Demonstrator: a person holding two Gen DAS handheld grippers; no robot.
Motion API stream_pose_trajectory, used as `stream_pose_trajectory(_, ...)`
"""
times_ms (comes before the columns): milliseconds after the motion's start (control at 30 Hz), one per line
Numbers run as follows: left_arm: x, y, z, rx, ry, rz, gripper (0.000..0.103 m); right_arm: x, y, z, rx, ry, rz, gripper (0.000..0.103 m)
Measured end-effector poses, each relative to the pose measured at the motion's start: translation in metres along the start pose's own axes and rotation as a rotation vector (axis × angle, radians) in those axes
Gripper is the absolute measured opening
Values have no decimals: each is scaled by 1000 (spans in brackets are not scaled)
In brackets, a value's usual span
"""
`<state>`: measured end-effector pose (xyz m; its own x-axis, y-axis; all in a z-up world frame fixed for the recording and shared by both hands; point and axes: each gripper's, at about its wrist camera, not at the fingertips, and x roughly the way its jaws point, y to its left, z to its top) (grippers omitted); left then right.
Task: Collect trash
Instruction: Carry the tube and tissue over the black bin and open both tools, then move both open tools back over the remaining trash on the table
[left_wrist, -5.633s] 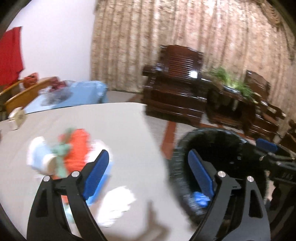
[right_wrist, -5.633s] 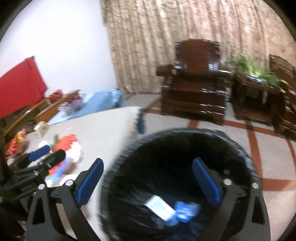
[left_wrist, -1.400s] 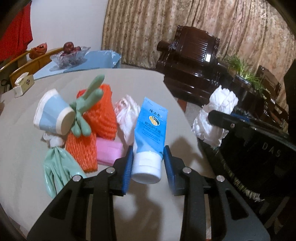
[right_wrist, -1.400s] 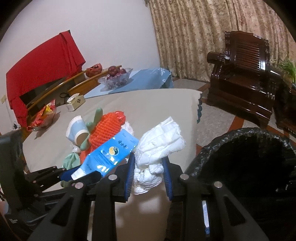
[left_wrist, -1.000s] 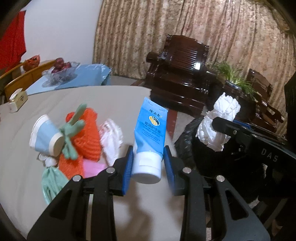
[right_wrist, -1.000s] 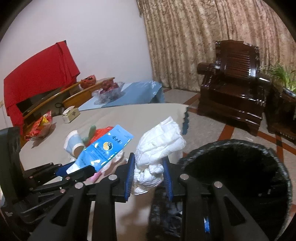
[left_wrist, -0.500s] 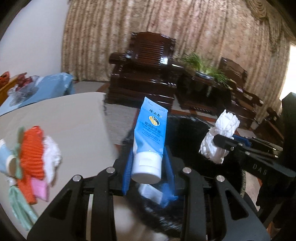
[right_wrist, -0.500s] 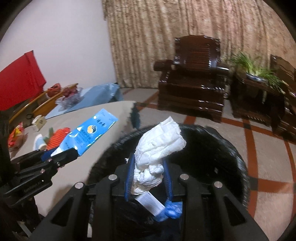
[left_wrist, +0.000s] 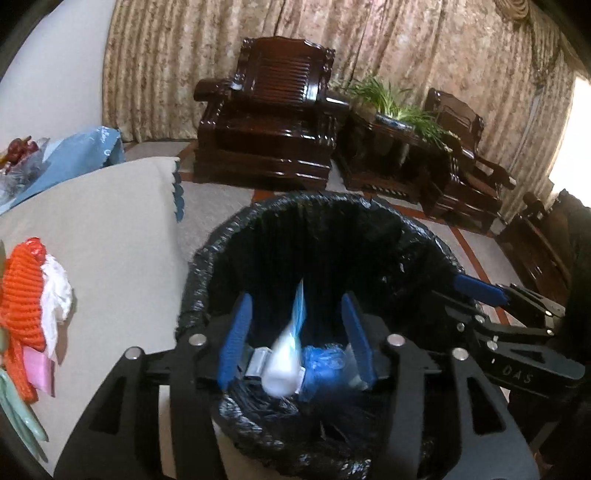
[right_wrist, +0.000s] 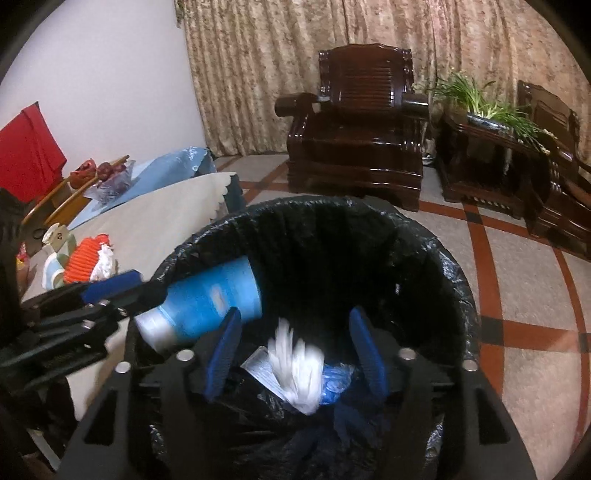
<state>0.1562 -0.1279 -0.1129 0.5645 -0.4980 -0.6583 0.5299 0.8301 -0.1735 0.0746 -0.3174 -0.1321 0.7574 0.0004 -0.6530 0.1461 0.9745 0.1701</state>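
Note:
A bin lined with a black bag (left_wrist: 406, 236) (right_wrist: 436, 266) stands beside the table. My left gripper (left_wrist: 295, 336) is open over its mouth; the blue tube (left_wrist: 291, 354) (right_wrist: 207, 306) drops between the fingers, blurred. My right gripper (right_wrist: 295, 350) is open over the bin too; the white crumpled tissue (right_wrist: 299, 369) falls, blurred. A paper slip (right_wrist: 264, 369) and blue wrapper (left_wrist: 325, 363) lie inside. My right gripper also shows at the bin's right rim (left_wrist: 491, 295), the left one at the left rim (right_wrist: 110, 284).
Left on the beige table (left_wrist: 110, 229): orange foam net (left_wrist: 24, 291), white wad (left_wrist: 55, 295), pink piece (left_wrist: 37, 369), green glove (left_wrist: 18, 413), paper cup (right_wrist: 53, 269). Dark wooden armchairs (right_wrist: 354, 140) and a plant stand (right_wrist: 480, 147) behind. Tiled floor (right_wrist: 517, 288) on the right.
Both grippers have opened over the bin. The blue tube and the white tissue have left the jaws and are falling into the bag.

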Motion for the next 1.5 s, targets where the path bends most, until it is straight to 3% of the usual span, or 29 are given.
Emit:
stream_pose_trajectory(167,-23,9,3,-2,-61,56,73,-12,1,7,13,-52,-18,92)
stream_pose_trajectory(300,-46,17,8,0,-111,108,87,-21,14,16,-4,-99,-2,97)
stream_pose_trajectory(533,-89,53,8,-47,-175,202,89,-23,62,37,-59,-152,83,97)
stream_pose_trajectory(667,-114,85,1,-86,-199,295,89,-14,96,44,-103,-153,141,97)
stream_pose_trajectory(1000,-158,171,-25,-192,-201,490,89,14,185,43,-230,-143,272,97)
stream_pose_trajectory(1267,-165,214,-42,-238,-205,571,89,56,240,41,-279,-95,317,97)
stream_pose_trajectory(1500,-149,246,-47,-275,-179,593,87,89,264,33,-284,-32,315,96)
